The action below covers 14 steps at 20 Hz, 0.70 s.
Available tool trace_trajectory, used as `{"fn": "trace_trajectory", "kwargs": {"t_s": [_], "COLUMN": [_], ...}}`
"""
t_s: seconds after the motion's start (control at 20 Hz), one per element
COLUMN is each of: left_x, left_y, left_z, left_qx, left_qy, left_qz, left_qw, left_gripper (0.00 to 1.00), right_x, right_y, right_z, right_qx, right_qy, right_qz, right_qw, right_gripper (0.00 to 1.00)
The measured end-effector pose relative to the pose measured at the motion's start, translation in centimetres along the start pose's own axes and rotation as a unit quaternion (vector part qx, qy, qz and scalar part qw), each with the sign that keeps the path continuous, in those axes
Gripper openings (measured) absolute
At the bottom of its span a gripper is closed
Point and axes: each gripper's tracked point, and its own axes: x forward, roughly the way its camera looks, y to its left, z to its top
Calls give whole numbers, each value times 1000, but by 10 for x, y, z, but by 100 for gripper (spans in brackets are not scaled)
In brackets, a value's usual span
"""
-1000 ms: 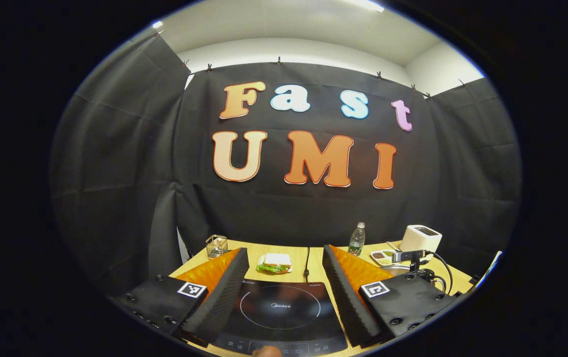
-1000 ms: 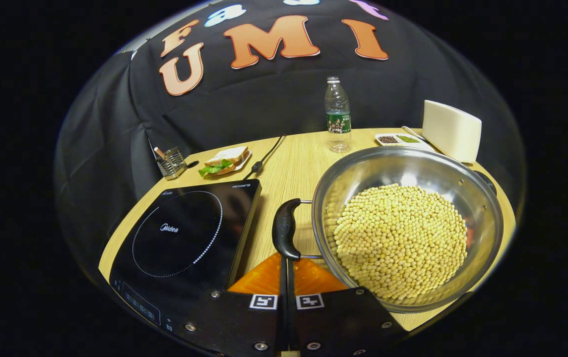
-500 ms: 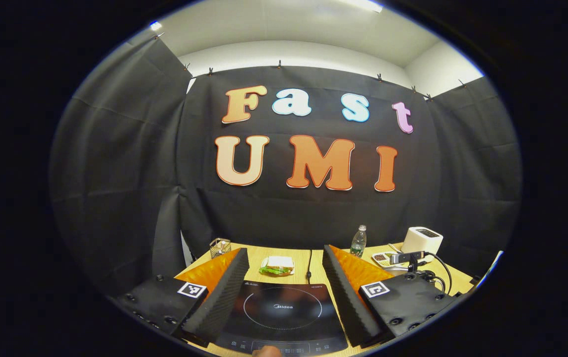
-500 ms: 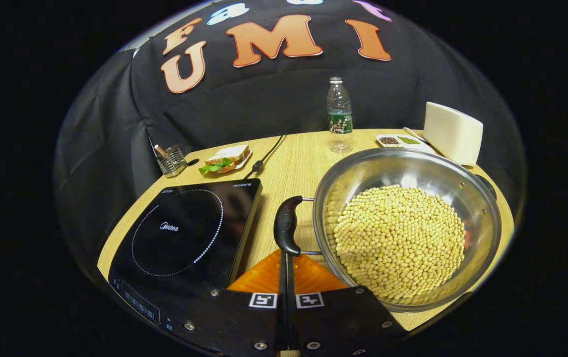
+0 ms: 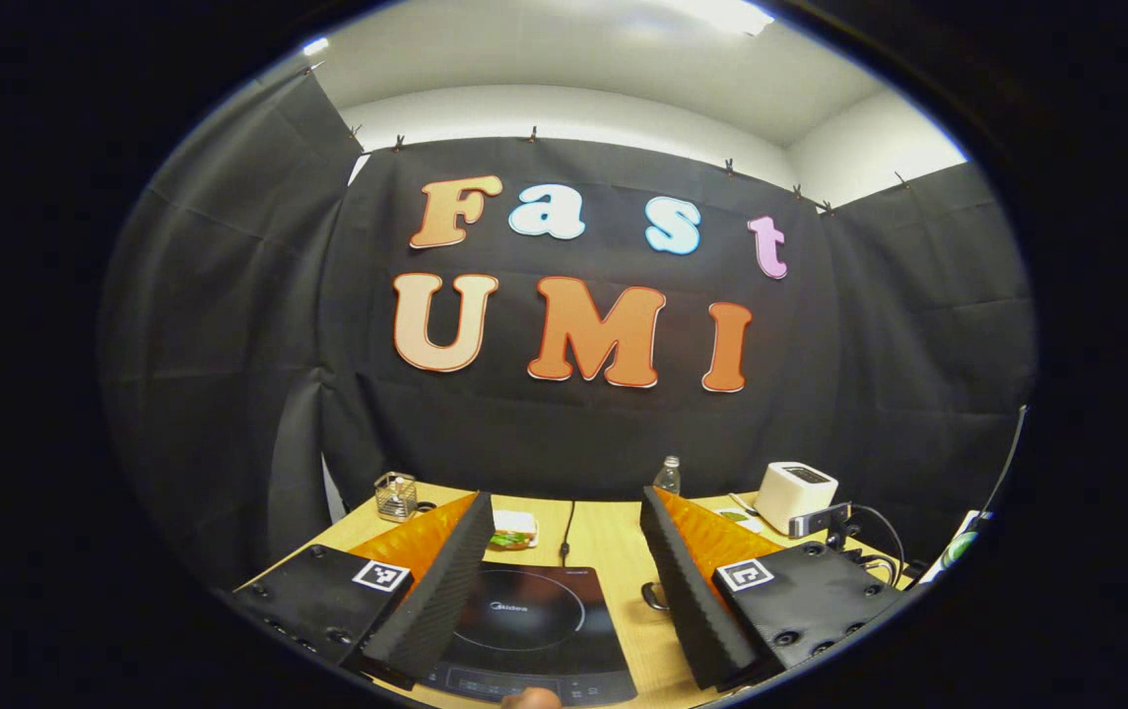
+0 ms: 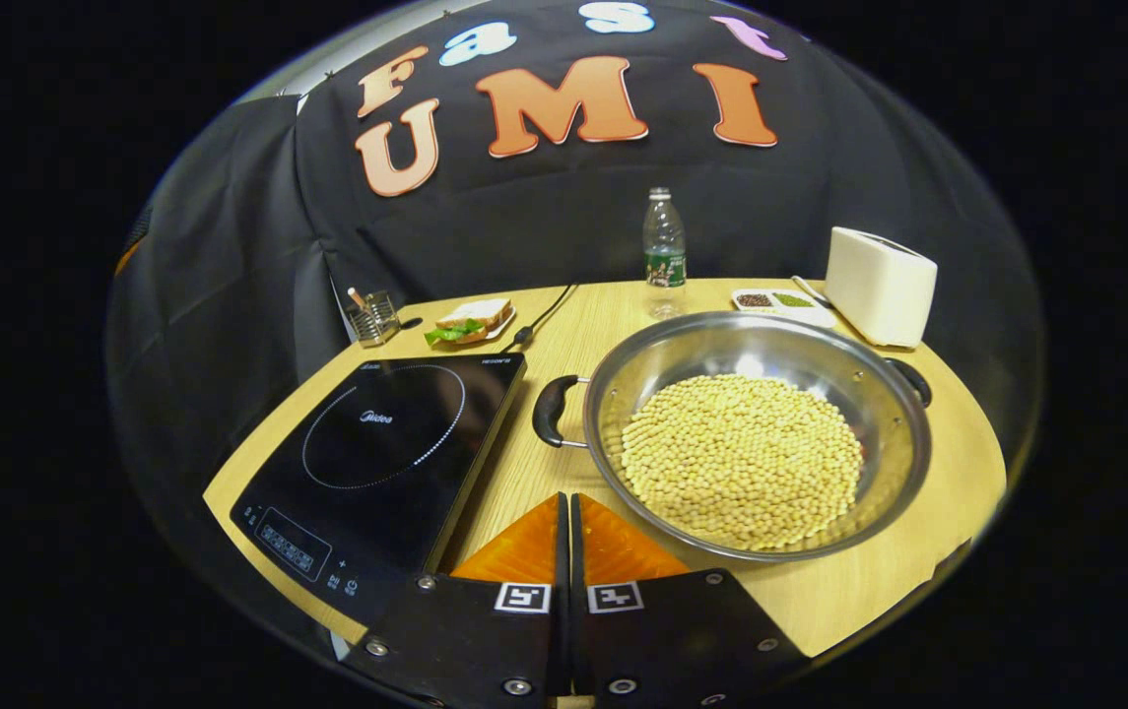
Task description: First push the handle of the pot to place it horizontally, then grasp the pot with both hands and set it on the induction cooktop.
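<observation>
Right hand-held gripper (image 6: 565,512) withdrew from round steel pot (image 6: 879,433).

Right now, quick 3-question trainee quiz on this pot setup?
1. True or false: the pot sits on the induction cooktop.
2. What fills the pot? A) water B) soybeans C) rice
3. The right gripper has its fingers ____.

Key:
1. False: it stands on the table, beside the cooktop.
2. B: soybeans.
3. Closed; they touch nothing, short of the pot's left handle.
</observation>
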Motion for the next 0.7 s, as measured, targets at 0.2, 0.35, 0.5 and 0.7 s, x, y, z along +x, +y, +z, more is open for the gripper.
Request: {"fn": "trace_trajectory", "kwargs": {"t_s": [0.2, 0.35, 0.5, 0.7], "left_x": [-1, 3, 9, 22], "left_y": [-29, -52, -79, -107], "left_z": [-2, -7, -10, -28], "left_qx": [-3, -6, -7, 2], "left_qy": [-1, 7, 5, 22], "left_qz": [-21, -37, -60, -74], "left_qw": [1000, 999, 998, 997], "left_gripper": [98, 98, 97, 99], "right_x": [-30, -47, -59, -70], "right_y": [-34, -69, -110, -161], "right_z": [19, 34, 46, 57], "right_qx": [13, 21, 35, 59], "right_qy": [-33, -54, -76, -93], "right_qz": [-9, -27, -55, -86], "right_qw": [999, 998, 995, 990], "right_gripper": [0, 0, 0, 0]}}
